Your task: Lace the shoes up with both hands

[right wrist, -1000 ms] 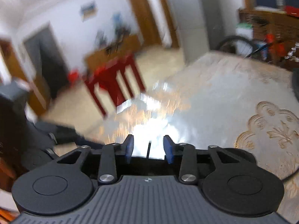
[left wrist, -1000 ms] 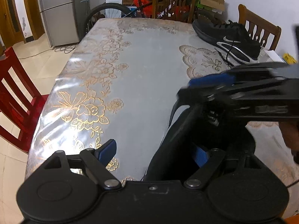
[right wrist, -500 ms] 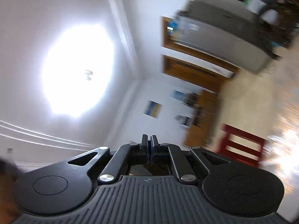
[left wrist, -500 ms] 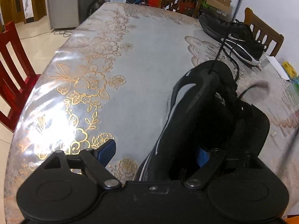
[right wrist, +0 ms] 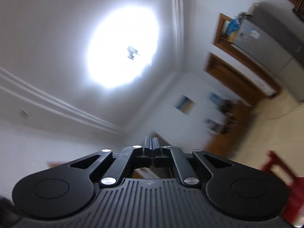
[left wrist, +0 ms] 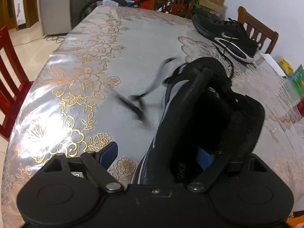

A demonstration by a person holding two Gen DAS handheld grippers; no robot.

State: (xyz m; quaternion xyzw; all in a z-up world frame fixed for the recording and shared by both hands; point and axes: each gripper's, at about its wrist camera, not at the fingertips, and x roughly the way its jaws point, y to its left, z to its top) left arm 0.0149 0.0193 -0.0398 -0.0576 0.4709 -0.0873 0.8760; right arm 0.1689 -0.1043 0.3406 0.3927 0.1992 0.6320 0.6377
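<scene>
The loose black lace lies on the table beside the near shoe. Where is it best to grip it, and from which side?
Probably the lace at mid-stretch on the bare table, left of the shoe, from above with jaws across it: there it looks thin, flat and clear of the shoe. Its end is blurred.

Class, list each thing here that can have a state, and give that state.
Near shoe: on table, untied.
Lace: loose, blurred.
Far shoe: on table, untouched.
Left tongs: open, one finger inside that near shoe.
Right tongs: nearly closed, opening, nothing visible between.
</scene>
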